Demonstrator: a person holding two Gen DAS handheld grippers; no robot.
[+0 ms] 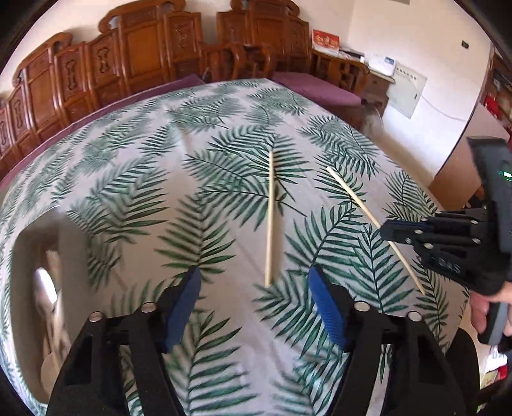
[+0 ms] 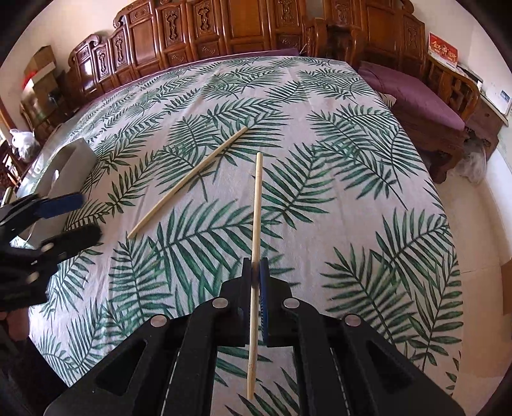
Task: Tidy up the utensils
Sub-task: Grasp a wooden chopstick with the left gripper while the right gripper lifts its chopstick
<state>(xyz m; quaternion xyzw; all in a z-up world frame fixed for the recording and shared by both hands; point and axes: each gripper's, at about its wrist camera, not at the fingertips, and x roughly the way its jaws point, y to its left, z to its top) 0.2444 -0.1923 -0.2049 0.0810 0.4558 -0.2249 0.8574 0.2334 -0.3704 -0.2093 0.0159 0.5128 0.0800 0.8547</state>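
- Fingers [image 2: 245, 288] of the right gripper [image 2: 255, 272] are being kept clamped on one chopstick [image 2: 256, 230], which is being held clear of the tablecloth [image 2: 352, 198].
- Pads of the left gripper [image 1: 254, 281] are being held apart with nothing between them, just short of the near tip of the second chopstick [image 1: 270, 217].
- That second chopstick is being left flat on the leaf-patterned cloth.
- Farther left, a grey utensil holder [image 2: 68, 166] is being seen on the table.
- Beyond, carved wooden chairs [image 2: 224, 28] are being shown.
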